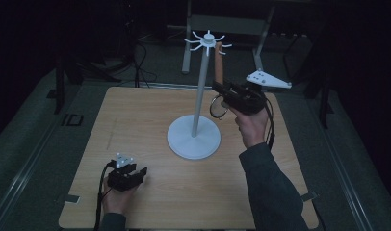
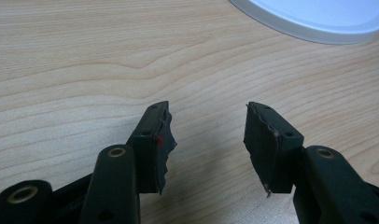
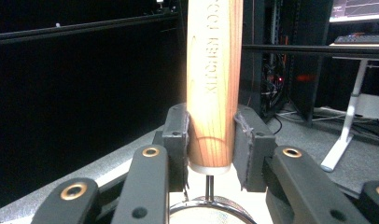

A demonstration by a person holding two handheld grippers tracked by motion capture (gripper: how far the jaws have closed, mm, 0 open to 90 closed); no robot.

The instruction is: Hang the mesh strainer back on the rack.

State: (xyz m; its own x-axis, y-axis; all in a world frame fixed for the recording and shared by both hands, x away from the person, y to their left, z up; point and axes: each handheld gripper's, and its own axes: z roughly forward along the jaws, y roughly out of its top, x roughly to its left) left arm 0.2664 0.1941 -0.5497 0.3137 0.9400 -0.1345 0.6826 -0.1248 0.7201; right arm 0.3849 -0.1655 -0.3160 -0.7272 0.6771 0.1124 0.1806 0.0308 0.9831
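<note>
1 wooden worktop (image 1: 150,202) carries a white hook stand (image 1: 197,115) at its centre. Right of it, the right claw (image 3: 210,140) grips a strainer's wooden handle (image 3: 211,70) upright, probably for hanging. Near left, the left claw (image 2: 208,140) rests released.

Wooden-handled kitchen utensil (image 3: 213,88), with a light, warm-toned handle showing clear grain and lettering printed lengthwise along it. Held upright, handle pointing up, metal end hanging below. Thin metal stem leaving the handle's lower end, joined to a round wire ring (image 1: 218,108), probably a small strainer, its mesh too small to make out. Raised well above the table, close beside the white stand's pole and just under its hooks. Clamped at the handle's lower part on both sides, squarely between the pads.
</note>
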